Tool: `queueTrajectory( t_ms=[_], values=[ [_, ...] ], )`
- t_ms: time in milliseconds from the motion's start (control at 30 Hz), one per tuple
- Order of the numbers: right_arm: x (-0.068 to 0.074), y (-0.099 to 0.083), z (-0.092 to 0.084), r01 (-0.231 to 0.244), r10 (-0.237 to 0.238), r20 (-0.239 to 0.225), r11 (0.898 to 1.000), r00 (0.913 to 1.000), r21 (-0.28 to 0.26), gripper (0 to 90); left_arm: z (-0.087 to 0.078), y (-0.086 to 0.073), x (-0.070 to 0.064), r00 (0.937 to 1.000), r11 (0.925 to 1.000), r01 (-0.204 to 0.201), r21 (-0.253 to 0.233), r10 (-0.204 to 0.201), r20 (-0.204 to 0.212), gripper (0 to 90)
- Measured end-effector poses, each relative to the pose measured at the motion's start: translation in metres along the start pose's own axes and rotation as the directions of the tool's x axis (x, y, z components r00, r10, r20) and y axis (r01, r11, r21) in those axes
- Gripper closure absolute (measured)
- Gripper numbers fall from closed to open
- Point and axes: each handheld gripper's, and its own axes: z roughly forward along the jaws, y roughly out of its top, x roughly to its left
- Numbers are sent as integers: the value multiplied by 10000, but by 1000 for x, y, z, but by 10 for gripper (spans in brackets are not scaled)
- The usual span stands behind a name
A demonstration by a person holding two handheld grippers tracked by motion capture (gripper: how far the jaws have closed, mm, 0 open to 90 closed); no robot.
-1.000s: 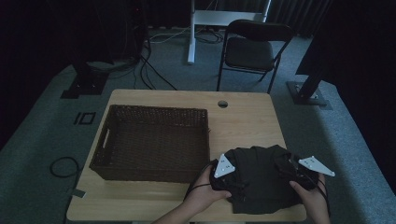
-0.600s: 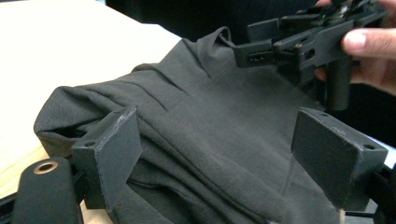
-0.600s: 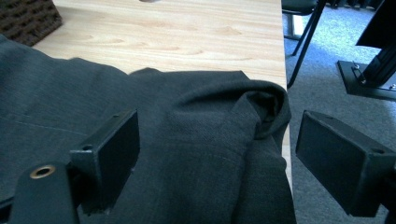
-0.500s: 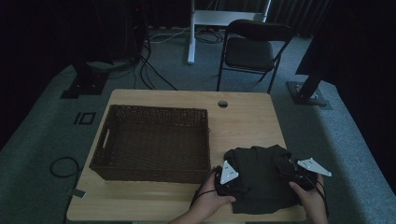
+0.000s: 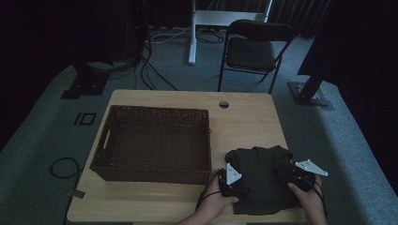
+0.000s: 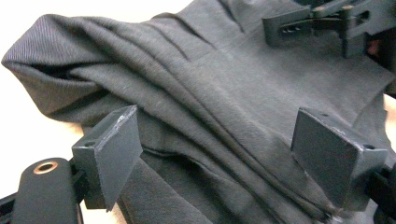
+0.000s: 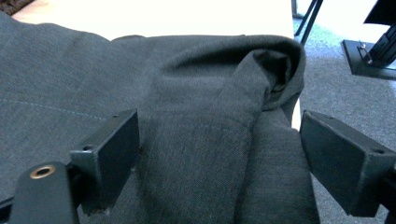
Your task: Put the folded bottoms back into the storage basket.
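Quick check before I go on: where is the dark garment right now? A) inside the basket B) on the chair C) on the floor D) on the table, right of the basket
D: the garment lies folded on the table, right of the basket, with the open left gripper and right gripper over it.

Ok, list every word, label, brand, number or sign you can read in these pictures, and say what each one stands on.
None: no readable text anywhere.
Dark grey folded cloth garment: no tag or print visible.
Dark brown woven wicker basket: no label.
Light wooden table: bare of markings.
Left gripper and right gripper, jaws open over the garment: no lettering on them.
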Motion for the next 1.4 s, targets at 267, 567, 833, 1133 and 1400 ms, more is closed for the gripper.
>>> queueTrajectory(
  t_ms=[267, 567, 833, 1133, 1400],
  values=[
    [-1, -2, 3, -204, 207, -186, 9996, 9996, 169, 135, 9, -1, 8, 9992, 9990, 386, 227, -384, -95, 166],
    [2, -4, 7, -1, 16, -284, 9986, 9996, 527, 127, 17, 0, 11, 9980, 9970, 630, 448, -625, -126, 150],
    [3, -6, 10, -23, 60, -497, 9972, 9987, 749, 119, 24, 1, 13, 9973, 9933, 731, 895, -736, 18, 140],
    [2, -7, 13, -667, 777, -990, 9916, 9920, 1105, 225, 35, 7, 18, 9960, 9869, 870, 1360, -887, 61, 112],
    [6, -8, 10, -1022, 1196, -1708, 9889, 9780, 1076, 559, 39, 10, 18, 9957, 9902, 563, 1279, -652, 664, 500]
  ],
)
